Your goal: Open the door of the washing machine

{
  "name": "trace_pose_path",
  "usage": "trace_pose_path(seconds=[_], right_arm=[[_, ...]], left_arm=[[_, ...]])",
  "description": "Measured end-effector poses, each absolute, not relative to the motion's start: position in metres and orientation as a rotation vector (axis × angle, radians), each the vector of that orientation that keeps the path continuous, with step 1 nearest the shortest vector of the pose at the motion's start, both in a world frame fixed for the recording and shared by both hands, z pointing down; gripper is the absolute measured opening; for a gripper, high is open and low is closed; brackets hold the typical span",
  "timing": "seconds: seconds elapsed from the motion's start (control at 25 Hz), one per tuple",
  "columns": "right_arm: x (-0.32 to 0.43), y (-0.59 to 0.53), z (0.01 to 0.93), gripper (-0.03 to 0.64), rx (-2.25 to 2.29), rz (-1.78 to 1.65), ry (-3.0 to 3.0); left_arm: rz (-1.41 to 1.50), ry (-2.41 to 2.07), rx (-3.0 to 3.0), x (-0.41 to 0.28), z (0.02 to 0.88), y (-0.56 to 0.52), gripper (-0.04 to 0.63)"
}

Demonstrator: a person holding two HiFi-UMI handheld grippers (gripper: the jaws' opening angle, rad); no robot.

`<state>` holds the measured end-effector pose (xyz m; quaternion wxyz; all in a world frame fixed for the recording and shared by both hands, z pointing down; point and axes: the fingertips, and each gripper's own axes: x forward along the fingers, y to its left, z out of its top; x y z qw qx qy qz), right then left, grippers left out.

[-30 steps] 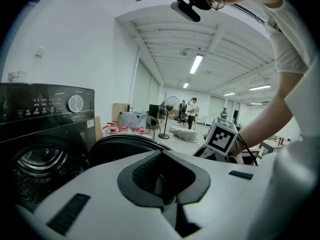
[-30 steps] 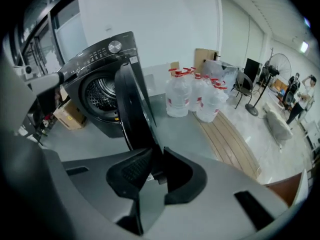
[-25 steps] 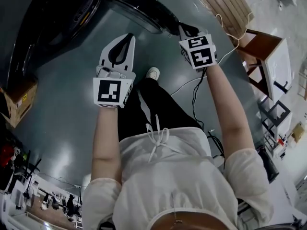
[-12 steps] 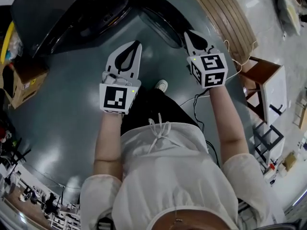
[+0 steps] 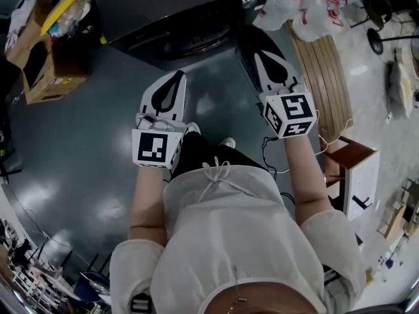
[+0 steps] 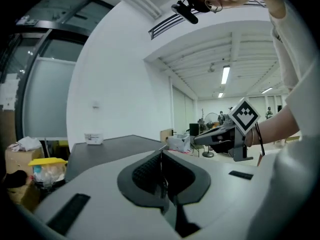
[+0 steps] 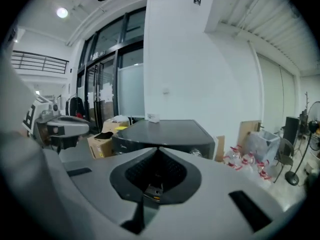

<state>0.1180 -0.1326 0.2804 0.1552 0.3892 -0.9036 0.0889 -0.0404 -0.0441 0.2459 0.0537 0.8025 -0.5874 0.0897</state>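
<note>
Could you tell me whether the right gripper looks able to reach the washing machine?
Probably yes: the right gripper, shut and empty, points at the washing machine, with nothing standing between them.

We stand in a large lab or workshop hall, as we judge from its polished grey floor [image 5: 78, 162], open cardboard boxes [image 5: 49, 84], wooden pallet [image 5: 325, 77], loose cables [image 5: 264, 154] and strip lights [image 6: 225, 75] overhead.
</note>
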Motion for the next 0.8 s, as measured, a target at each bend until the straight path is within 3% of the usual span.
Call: trace_pose_path(seconds=[0.8], right_arm=[[-0.049, -0.086, 0.134, 0.006, 0.826, -0.086, -2.950]], left_arm=[[0.156, -2.280, 2.201, -0.210, 0.127, 0.042, 0.023]])
